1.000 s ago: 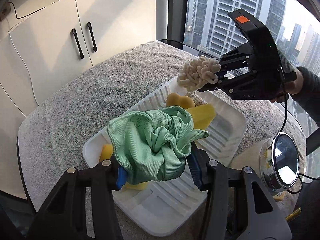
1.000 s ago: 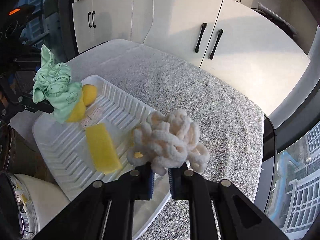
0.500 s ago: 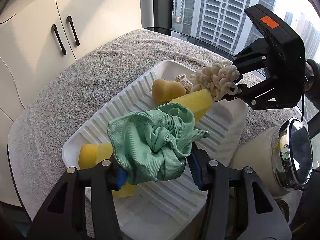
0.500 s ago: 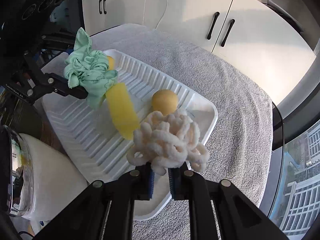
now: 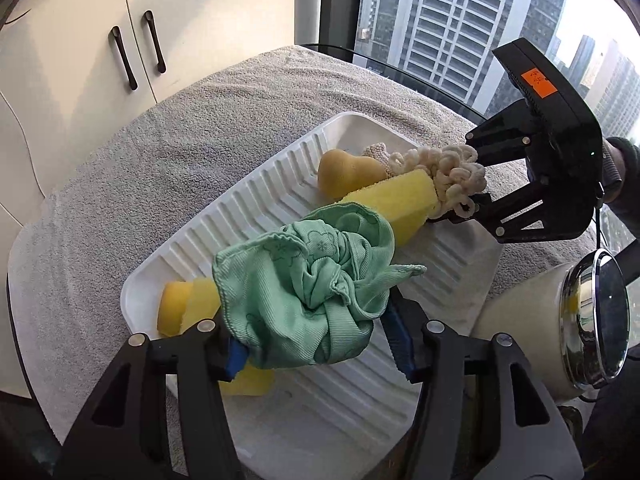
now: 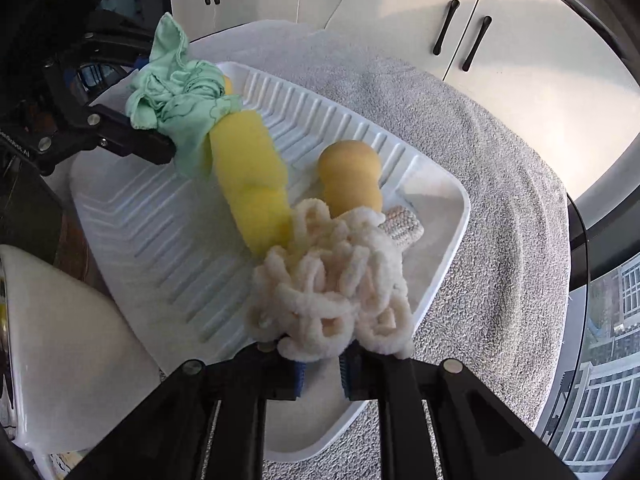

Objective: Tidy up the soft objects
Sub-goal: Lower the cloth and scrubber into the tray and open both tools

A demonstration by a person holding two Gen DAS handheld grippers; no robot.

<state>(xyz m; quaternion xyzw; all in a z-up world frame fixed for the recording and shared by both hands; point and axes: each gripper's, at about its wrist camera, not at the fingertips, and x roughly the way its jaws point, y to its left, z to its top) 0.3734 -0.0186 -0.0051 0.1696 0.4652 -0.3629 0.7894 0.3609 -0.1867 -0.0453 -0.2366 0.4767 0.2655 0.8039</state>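
A white ribbed tray [image 5: 248, 208] [image 6: 160, 248] lies on a grey towel. My left gripper [image 5: 316, 352] is low over its near end. Its jaws are opening, and a crumpled green cloth [image 5: 304, 288] [image 6: 180, 96] still sits between the pads, slack against the right one. The cloth rests on a long yellow sponge [image 5: 396, 204] [image 6: 252, 176]. My right gripper [image 6: 323, 376] is opening too. The cream loop ball [image 6: 332, 292] [image 5: 448, 176] lies on the tray just beyond its parted pads. A peanut-shaped sponge [image 6: 352, 176] and a knitted beige pad [image 6: 402, 228] lie beside it.
Another yellow sponge [image 5: 184, 304] lies partly under the cloth. A white appliance with a chrome lid [image 5: 592, 316] [image 6: 52, 340] stands against the tray's side. The grey towel [image 5: 160, 160] covers the table. White cabinets [image 5: 80, 40] and a window stand beyond.
Both grippers have sunk toward the tray. The loop ball came down onto the tray's far end, and both pairs of jaws stand wider than before.
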